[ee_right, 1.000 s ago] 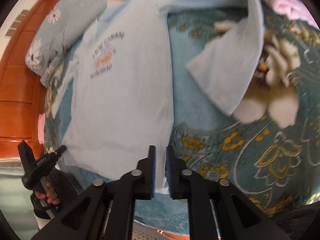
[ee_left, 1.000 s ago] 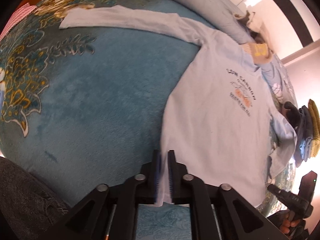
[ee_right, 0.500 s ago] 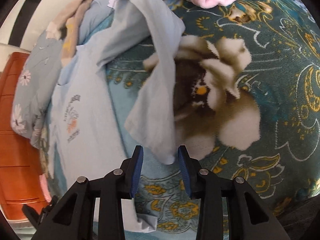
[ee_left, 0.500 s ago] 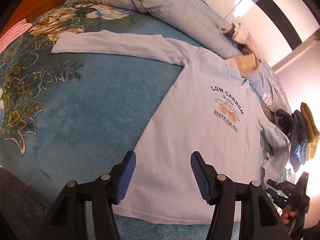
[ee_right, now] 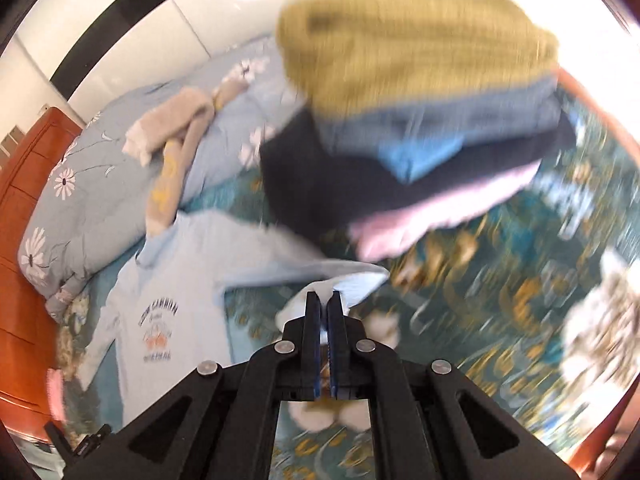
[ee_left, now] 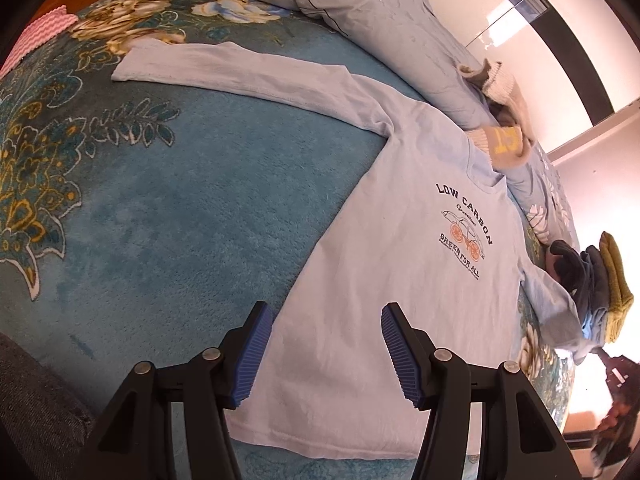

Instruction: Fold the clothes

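Across the lower centre of the left wrist view, the light blue long-sleeved shirt lies face up on the teal floral blanket of the bed, hem toward the camera, printed chest at centre right.

1. Left tongs: released. A second ago the jaws were clamped on the hem; they now stand apart above it with nothing between the pads. The hem lies flat on the blanket.
2. Right tongs: clenched on the cuff end of the shirt's sleeve. A second ago they pinched the opposite hem corner; half a second ago they stood spread around the sleeve end. The right wrist view is now motion-blurred, and pale fabric bunches at the jaw tips.
3. Far sleeve: stretched straight toward the upper left of the left wrist view, untouched.
4. Stack of folded clothes: upper right of the right wrist view, close behind the gripped sleeve.

Judgement: spreading of the body appears complete, and the sleeve fold is beginning. The gripped sleeve probably needs carrying inward across the chest; the far sleeve remains to be folded.
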Tool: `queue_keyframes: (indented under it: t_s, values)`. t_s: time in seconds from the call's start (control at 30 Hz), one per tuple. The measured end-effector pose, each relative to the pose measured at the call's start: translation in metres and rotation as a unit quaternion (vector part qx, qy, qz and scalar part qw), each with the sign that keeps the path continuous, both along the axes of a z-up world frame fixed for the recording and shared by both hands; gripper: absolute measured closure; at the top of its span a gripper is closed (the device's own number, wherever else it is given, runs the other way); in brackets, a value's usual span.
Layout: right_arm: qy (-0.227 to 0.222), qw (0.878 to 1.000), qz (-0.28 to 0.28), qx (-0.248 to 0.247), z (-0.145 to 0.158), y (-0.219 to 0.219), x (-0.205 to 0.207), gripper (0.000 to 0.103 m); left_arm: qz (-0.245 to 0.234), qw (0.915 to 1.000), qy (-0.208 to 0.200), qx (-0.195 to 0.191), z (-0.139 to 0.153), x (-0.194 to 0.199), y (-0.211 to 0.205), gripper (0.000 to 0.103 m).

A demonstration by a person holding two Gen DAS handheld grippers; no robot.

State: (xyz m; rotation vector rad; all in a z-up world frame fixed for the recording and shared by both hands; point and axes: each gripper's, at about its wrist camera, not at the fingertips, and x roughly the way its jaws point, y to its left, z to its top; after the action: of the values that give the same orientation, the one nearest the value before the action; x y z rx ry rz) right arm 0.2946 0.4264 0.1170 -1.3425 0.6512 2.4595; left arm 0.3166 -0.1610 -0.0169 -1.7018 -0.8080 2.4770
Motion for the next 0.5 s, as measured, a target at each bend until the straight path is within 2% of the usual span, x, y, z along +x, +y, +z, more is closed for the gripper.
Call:
queue_keyframes:
  t_s: [0.07,0.27,0.4,0.5]
  values:
    - [0.001,1.000,-0.008,0.016,0.014,0.014,-0.009,0.100,-0.005,1.0000,0.000,-0.004,0.000,-0.004,0.003,0.042]
    - [0.001,1.000,-0.021,0.013,0.027,0.047,-0.015,0.100,-0.007,0.9999,0.006,-0.011,0.003,-0.005,0.001,0.042]
    - [-0.048,0.998,0.013,0.035,0.020,0.053,-0.022,0.100,0.005,0.9999,-0.008,0.004,-0.003,-0.008,-0.006,0.042]
    - [-0.035,0.999,0.034,0.010,0.026,0.049,-0.015,0.100,-0.001,0.9999,-0.008,0.007,-0.004,-0.015,-0.006,0.042]
